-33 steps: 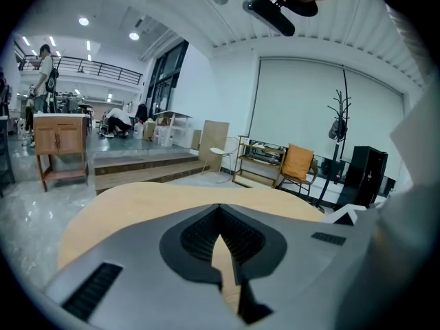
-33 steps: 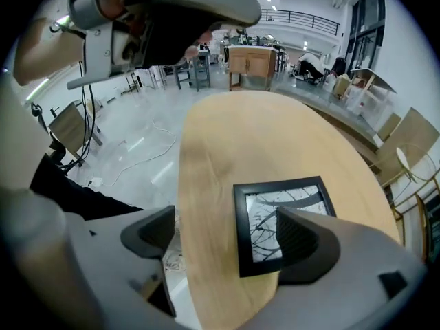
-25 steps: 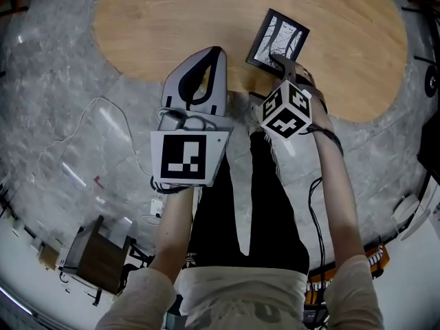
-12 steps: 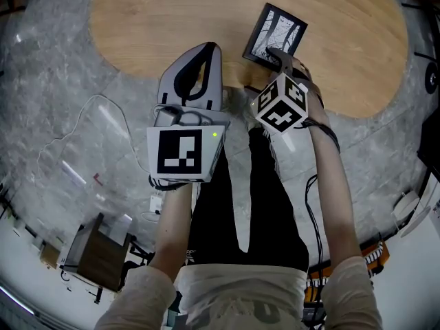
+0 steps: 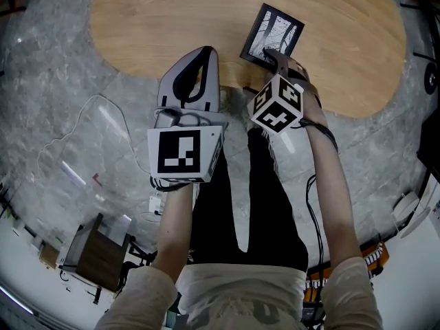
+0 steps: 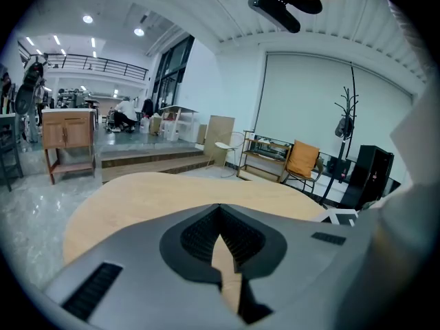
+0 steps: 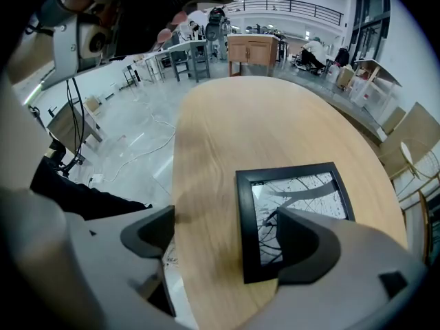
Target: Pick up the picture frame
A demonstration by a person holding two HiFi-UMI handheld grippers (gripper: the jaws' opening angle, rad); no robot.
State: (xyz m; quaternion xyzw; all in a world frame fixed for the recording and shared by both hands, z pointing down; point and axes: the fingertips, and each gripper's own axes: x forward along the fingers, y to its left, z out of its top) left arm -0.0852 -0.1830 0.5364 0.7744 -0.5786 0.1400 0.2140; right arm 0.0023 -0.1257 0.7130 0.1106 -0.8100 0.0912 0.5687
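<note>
Black picture frame (image 5: 273, 35) unmoved | right claw (image 7: 227, 231) spread, crept closer, perhaps touching

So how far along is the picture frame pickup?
Done: the right gripper is at the picture frame, jaws open, one above it. In hand: lining up the grasp. Remaining: closing and lifting; the frame lies flat on the wooden table. The left gripper is shut, empty.

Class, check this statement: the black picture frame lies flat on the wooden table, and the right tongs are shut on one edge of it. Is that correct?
Not quite. The picture frame does lie flat on the wooden table, but the right tongs are open. The right gripper view shows their jaws wide apart, with one edge of the frame between them, not clamped.
</note>
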